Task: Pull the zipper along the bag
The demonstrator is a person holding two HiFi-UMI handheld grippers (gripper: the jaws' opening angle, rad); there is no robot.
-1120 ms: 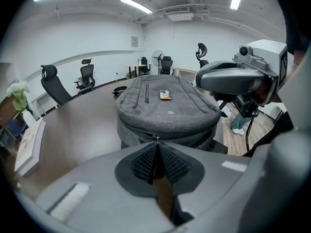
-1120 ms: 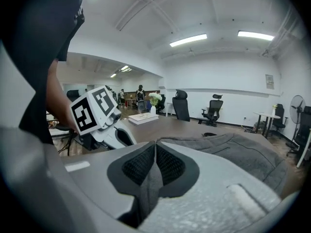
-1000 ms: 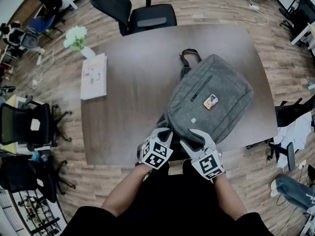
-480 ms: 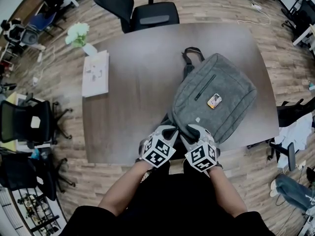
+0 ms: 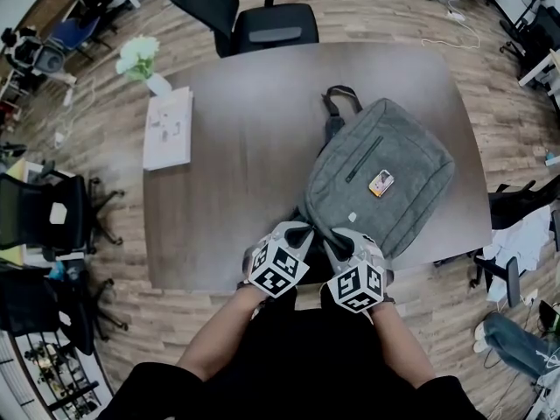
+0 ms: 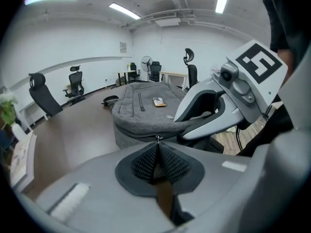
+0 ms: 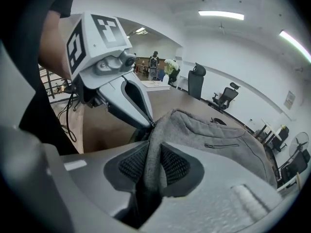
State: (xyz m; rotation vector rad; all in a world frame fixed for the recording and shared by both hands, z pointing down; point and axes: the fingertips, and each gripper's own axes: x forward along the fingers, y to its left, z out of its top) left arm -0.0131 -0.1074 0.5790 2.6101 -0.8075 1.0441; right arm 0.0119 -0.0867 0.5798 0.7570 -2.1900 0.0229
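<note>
Grey bag (image 5: 394, 147) lies on the table (image 5: 236, 173), toward its near edge. Left gripper (image 6: 156, 147) is clenched on the zipper pull (image 6: 156, 139) at the bag's near corner. Right gripper (image 7: 154, 157), jaws just closing, pinches bag fabric beside it.

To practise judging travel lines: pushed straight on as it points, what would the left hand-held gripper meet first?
The grey bag: its near side wall lies directly past the left hand-held gripper, which pinches the zipper pull.
</note>
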